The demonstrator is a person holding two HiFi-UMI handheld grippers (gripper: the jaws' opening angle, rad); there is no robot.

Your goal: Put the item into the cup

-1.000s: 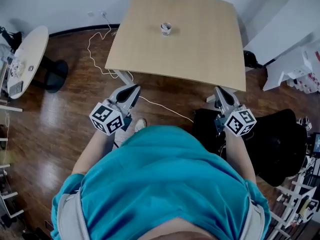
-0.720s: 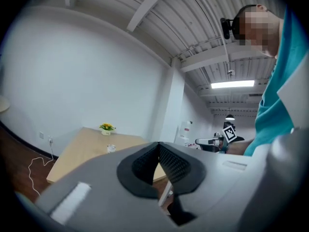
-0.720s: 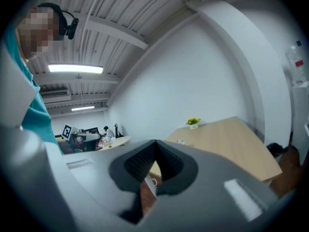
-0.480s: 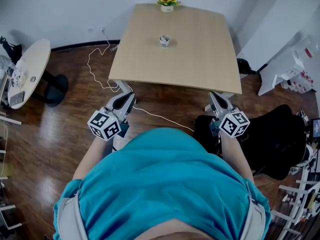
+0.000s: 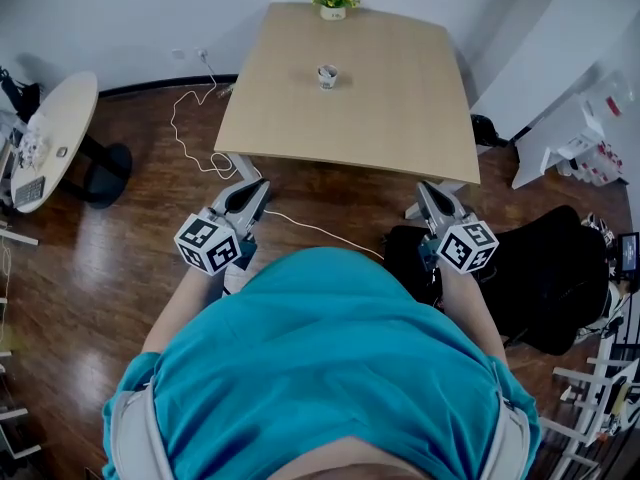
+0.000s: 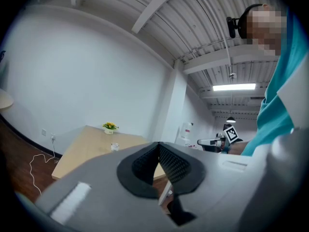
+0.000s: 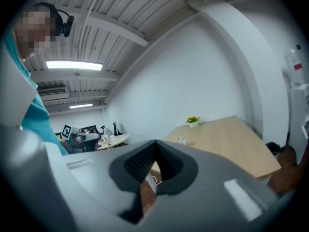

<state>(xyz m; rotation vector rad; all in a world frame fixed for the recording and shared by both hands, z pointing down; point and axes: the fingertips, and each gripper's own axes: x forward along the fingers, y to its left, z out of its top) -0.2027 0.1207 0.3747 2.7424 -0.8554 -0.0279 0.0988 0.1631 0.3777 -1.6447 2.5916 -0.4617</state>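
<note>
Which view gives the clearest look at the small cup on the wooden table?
The head view: it looks down on the cup, which stands alone on the table with nothing in front of it. In the left gripper view the cup is a tiny pale speck far off, and in the right gripper view the cup is equally small.

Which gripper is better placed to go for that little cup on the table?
Left, by a little. The cup sits left of the table's middle, nearer the left gripper than the right gripper. Both are shut, empty and short of the table.
</note>
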